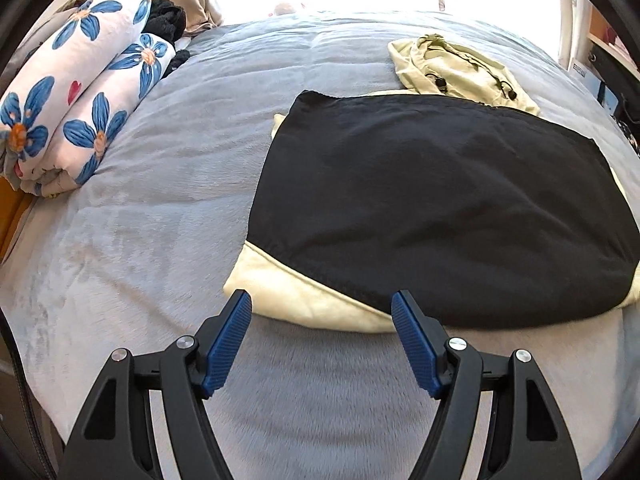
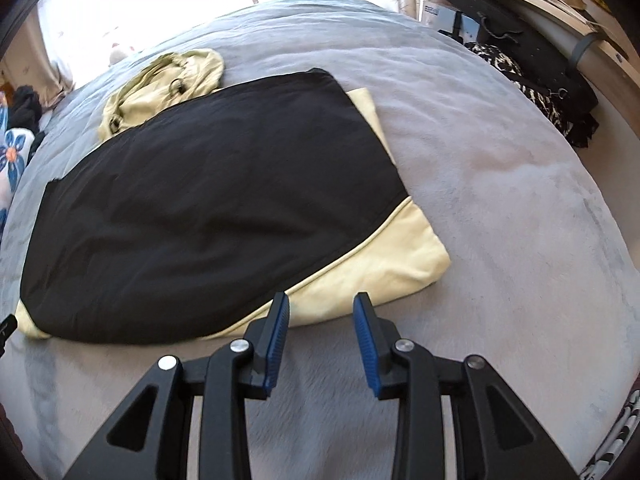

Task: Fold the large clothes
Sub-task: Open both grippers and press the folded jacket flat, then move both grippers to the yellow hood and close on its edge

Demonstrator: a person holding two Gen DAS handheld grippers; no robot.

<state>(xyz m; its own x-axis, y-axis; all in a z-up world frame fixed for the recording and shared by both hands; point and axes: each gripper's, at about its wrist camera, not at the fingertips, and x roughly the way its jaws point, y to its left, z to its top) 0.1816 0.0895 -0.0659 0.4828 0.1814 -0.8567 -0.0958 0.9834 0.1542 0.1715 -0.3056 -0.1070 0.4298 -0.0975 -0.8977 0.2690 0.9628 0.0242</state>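
Blue ribbed pads line both grippers, and nothing lies between either pair. The left gripper stands spread wide above the near left corner of the jacket, its fingertips over the pale hem but apart from it. The right gripper is narrower, its jaws parted by a clear gap, poised over the near right corner of the same garment; whether its tips graze the cloth cannot be told.

The jacket lies on the bed, at twelve o'clock from both grippers. Its black panel faces up over cream parts that show at the near corners and along the right edge. Judged from its compact, roughly rectangular outline, the sides and sleeves are already folded in. The hood is not yet tucked: it sticks out crumpled from the far end, at about one o'clock in the left view and eleven o'clock in the right.

What seems left is to fold the hood inward and halve the body lengthwise, far end to near or the reverse.

A rolled floral quilt sits at ten o'clock on the bed's left edge, well apart from the jacket. Dark bags lie at two o'clock beyond the bed.
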